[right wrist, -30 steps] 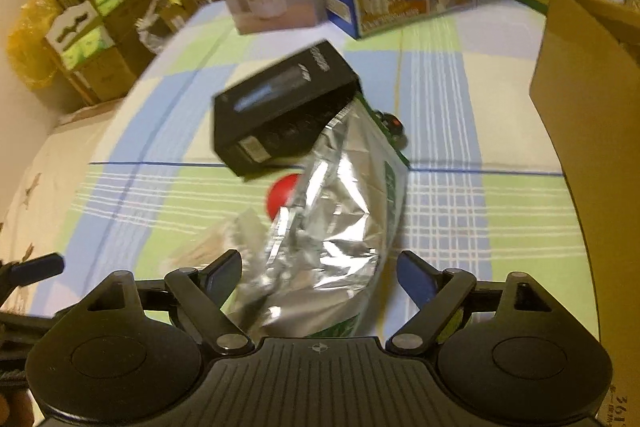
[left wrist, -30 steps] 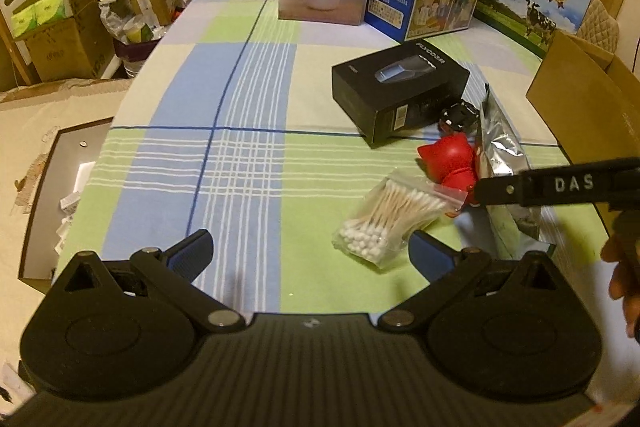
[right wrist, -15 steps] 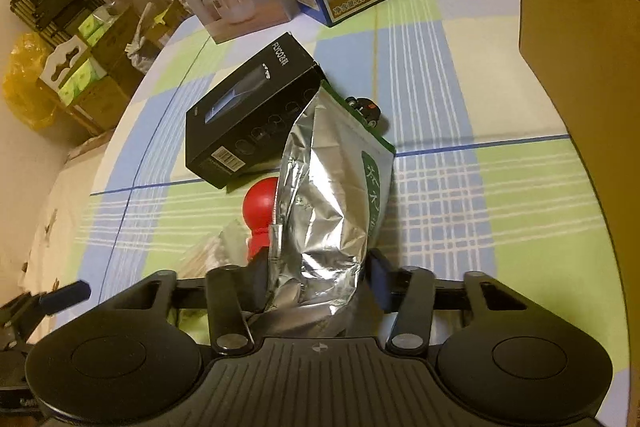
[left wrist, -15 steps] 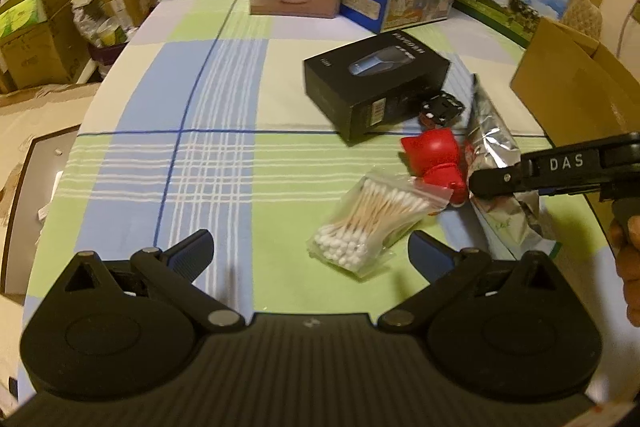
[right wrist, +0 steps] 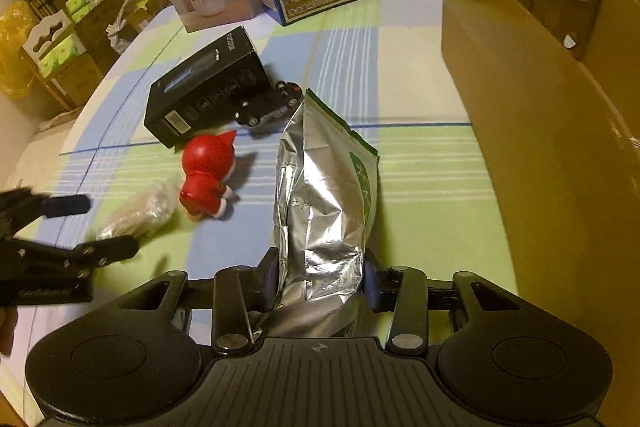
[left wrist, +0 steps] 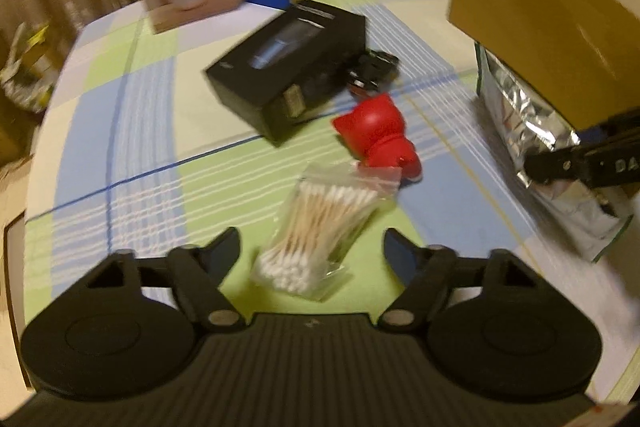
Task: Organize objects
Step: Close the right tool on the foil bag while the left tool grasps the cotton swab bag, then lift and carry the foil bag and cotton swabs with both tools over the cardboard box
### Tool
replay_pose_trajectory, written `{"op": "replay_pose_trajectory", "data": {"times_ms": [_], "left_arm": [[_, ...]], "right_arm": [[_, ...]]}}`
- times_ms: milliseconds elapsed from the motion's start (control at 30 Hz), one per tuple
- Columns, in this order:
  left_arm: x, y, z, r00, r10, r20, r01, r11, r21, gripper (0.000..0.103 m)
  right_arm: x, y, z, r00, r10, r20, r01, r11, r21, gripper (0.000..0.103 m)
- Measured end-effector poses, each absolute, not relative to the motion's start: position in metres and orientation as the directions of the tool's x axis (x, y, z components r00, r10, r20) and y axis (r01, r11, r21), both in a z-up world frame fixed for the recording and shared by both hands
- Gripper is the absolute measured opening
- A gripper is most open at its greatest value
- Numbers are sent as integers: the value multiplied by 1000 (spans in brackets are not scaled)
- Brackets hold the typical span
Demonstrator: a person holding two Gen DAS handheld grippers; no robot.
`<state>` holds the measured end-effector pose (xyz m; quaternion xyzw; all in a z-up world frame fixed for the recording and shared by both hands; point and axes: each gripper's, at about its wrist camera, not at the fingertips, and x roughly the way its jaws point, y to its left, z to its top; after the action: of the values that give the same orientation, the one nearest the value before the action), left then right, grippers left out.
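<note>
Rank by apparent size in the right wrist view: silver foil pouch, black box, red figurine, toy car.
1. silver foil pouch, though it is nearest the camera, so that inflates it
2. black box
3. red figurine
4. toy car

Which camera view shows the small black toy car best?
The right wrist view: the small black toy car is sharp there, with wheels visible beside the black rectangular box. In the left wrist view, the car is blurred and partly hidden behind that box.

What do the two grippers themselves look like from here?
Both are matte black plastic: a ribbed central body flanked by two round housings, with silver pivot pins on the linkages and blue-padded fingers. The left gripper matches the right gripper, whose side bar carries white lettering. No cables visible.
</note>
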<state>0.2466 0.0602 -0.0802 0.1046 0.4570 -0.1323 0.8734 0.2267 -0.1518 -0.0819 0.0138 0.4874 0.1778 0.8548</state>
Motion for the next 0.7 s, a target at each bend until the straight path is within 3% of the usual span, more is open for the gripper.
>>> {"op": "replay_pose_trajectory", "data": {"times_ms": [333, 700], "left_arm": [[264, 55, -94, 476, -145, -867, 358, 933, 40, 27], [214, 35, -72, 487, -205, -849, 255, 963, -86, 23]], "right_arm": [[215, -153, -81, 469, 320, -823, -321, 930, 178, 38], [184, -160, -71, 466, 341, -816, -339, 921, 191, 37]]}}
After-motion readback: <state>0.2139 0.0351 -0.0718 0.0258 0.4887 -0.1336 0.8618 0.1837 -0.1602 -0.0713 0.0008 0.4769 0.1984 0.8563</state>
